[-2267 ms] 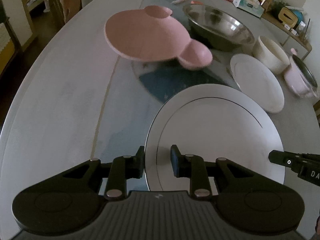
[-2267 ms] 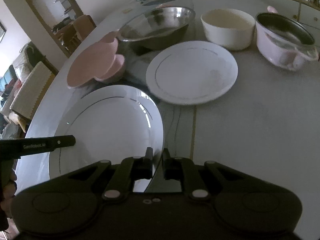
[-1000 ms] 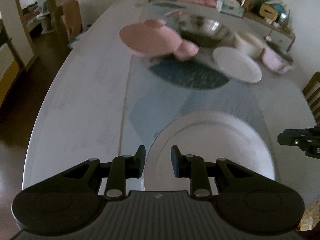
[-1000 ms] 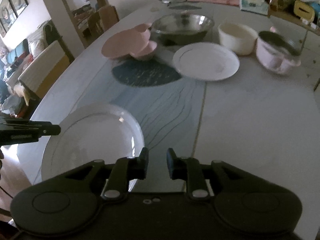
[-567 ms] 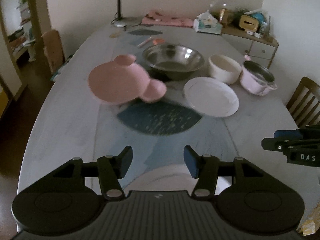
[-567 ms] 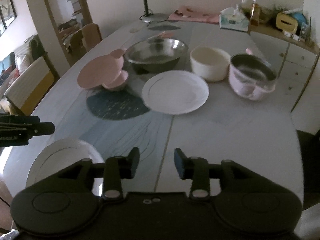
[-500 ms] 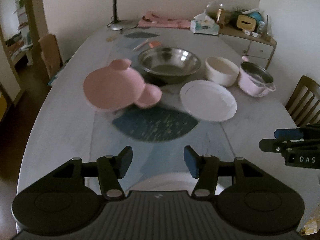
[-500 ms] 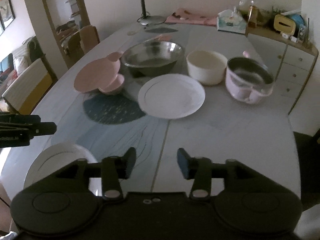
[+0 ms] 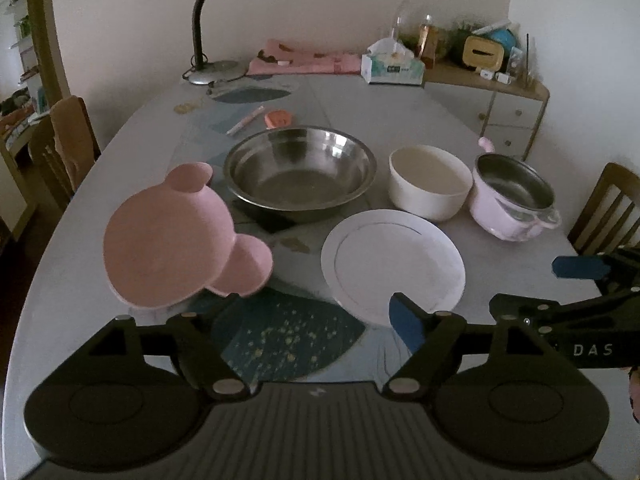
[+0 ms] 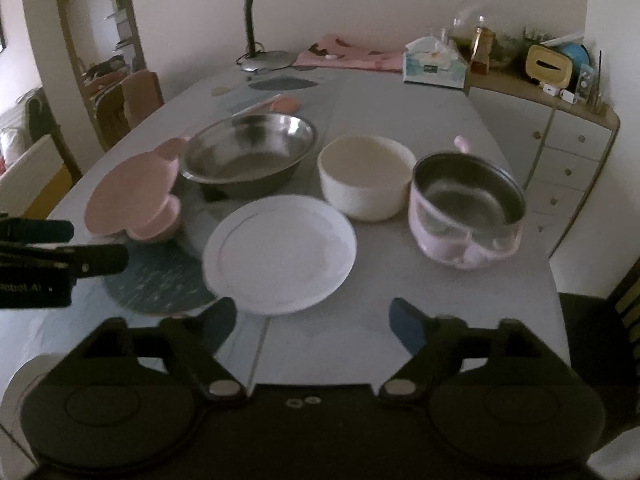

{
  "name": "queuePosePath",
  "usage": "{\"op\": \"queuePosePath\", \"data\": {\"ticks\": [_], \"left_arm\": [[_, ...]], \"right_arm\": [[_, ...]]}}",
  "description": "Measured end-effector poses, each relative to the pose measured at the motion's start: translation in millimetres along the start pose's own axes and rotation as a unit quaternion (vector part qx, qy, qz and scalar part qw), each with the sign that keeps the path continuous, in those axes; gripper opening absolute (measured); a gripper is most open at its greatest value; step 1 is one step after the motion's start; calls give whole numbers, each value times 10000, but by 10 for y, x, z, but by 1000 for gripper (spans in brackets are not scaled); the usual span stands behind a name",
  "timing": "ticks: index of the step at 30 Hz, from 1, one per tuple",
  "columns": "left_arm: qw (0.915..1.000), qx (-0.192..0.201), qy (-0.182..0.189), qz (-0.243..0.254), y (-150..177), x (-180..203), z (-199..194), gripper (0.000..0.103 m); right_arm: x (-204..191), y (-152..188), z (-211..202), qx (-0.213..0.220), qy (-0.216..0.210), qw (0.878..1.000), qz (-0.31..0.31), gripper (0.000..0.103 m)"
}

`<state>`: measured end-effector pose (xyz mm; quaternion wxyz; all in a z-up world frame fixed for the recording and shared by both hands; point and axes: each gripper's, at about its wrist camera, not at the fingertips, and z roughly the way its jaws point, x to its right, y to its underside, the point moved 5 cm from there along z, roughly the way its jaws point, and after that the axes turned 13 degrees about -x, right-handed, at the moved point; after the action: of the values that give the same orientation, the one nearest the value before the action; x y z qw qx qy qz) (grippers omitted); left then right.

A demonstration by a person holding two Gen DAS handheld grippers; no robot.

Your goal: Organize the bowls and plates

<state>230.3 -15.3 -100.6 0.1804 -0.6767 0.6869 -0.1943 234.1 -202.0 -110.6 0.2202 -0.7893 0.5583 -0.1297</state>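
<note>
Left wrist view: left gripper (image 9: 316, 312) fingers spread wide, empty, over table (image 9: 72, 280). Right gripper (image 10: 312, 316) likewise apart. White plate (image 9: 394, 266) centre; pink plate (image 9: 168, 240) left; steel bowl (image 9: 300, 172) far.

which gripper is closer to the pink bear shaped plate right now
Left. The left gripper, jaws open, sits just in front of the pink bear-shaped plate, its left finger nearly under the rim. The right gripper, also open, is farther right, in front of the round white plate.
</note>
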Motion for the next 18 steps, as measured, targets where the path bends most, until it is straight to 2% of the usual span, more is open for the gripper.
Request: {"op": "queuePosePath", "data": {"ticks": [2,9,13,18], "left_arm": [[10000,-61,-6,-29,-56,23,110,80],[9994,-296,106,-125,-274,76,513,80],[9991,-407,79,-51,-371,129,730,80],[9976,-634,128,-236,-452,98,973,80]], "right_arm": [[50,-76,82,-12,-7,10000,17,94],[192,-309,406,-146,-51,9999,-34,94],[264,-419,610,-296,-86,9995,-17,93],[316,-543,820,-461,-164,9988,-54,88]]}}
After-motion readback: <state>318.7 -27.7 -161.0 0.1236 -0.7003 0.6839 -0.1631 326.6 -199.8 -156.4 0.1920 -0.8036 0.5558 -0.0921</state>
